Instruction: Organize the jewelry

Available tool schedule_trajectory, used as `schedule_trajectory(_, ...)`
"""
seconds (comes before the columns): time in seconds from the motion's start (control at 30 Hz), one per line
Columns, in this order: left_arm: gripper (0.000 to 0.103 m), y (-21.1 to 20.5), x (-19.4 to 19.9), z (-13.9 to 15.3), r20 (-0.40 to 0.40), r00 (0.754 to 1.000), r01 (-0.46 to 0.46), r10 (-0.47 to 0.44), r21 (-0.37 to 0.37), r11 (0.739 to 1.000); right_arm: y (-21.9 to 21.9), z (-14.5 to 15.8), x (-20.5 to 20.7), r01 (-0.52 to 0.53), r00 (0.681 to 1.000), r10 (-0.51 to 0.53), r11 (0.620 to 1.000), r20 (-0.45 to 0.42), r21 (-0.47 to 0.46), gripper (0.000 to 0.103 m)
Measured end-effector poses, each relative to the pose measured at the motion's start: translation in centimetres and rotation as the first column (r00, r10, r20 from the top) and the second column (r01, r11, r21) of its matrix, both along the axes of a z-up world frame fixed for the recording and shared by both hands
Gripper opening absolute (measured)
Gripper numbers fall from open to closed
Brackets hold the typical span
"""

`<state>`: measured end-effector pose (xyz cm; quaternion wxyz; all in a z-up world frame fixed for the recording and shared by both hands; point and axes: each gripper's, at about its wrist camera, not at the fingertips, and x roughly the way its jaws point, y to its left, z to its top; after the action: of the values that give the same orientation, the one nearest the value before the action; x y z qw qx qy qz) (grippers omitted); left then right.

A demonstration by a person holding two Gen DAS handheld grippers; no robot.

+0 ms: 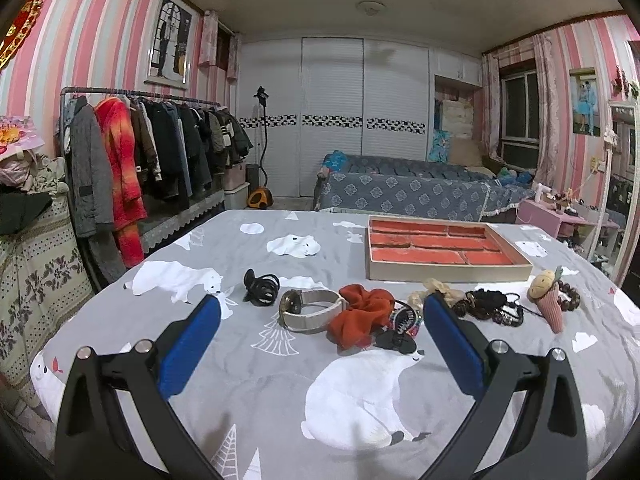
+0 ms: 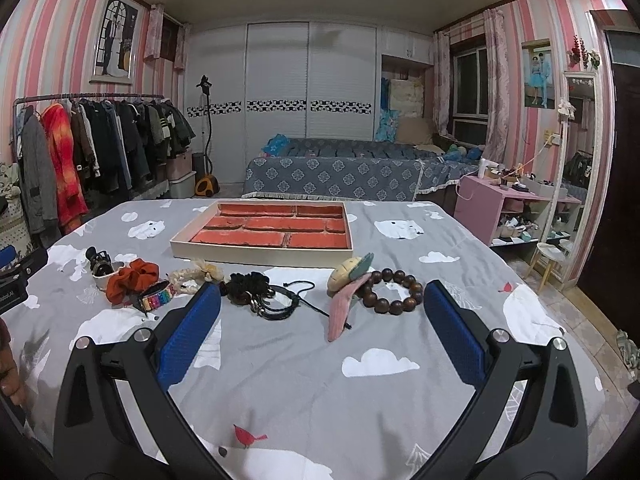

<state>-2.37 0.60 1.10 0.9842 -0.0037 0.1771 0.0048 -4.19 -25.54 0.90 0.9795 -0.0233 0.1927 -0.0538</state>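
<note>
Nearby, jewelry (image 2: pixel 280 292) before empty tray (image 2: pixel 262 254)

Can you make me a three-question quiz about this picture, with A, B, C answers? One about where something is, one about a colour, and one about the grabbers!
1. Where is the wooden bead bracelet?
A. In the tray
B. On the bedsheet in front of the tray
C. On the floor

2. What colour is the scrunchie?
A. Orange-red
B. Green
C. White

3. How is the right gripper?
A. Shut on the watch
B. Holding the bracelet
C. Open and empty

Answers: 1 B, it lies on the bear-print bedsheet, nearer than the tray. 2 A, rust-orange cloth. 3 C, blue fingers wide apart, nothing between.
</note>
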Motion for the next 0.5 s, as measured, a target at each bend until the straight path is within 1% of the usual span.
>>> schedule_trajectory(0.13, 0.099, -0.1, -0.6, 0.2, -0.012, 1.000, 0.010, -0.010, 0.016, 1.000, -0.9, -0.4, -0.7, 0.035, 0.999, -0.034, 0.999, -0.020, 0.028, 0.099)
schedule_trajectory(0.23, 0.099, -0.6, -1.4, 0.9, 0.001, 1.000, 0.017, -0.017, 0.066, 0.998, -1.0, -0.2, -0.9, 0.000, 0.999, 0.003, 0.998, -0.035, 0.064, 0.099)
schedule_trajectory(0.27, 0.099, -0.6, -1.5, 0.9, 0.005, 1.000, 0.021, -0.021, 0.069, 0.997, -0.9, 0.0, -1.0, -0.013, 0.999, 0.015, 0.998, -0.033, 0.060, 0.099)
schedule_trajectory(0.37, 0.099, -0.7, -1.6, 0.7, 0.011, 0.999, 0.042, -0.043, 0.055, 0.998, -1.1, 0.5, -1.7, -0.005, 1.000, 0.005, 1.000, -0.008, 0.019, 0.099)
schedule_trajectory(0.4, 0.099, -0.8, -1.6, 0.5, 0.007, 0.999, 0.044, -0.045, 0.043, 0.998, -1.4, 0.5, -2.0, 0.013, 1.000, -0.013, 1.000, 0.001, 0.007, 0.099)
schedule_trajectory(0.5, 0.099, -1.1, -1.9, 0.2, -0.001, 0.998, 0.057, -0.057, 0.036, 0.998, -1.8, 0.8, -2.8, 0.048, 0.999, -0.048, 0.999, 0.013, 0.007, 0.099)
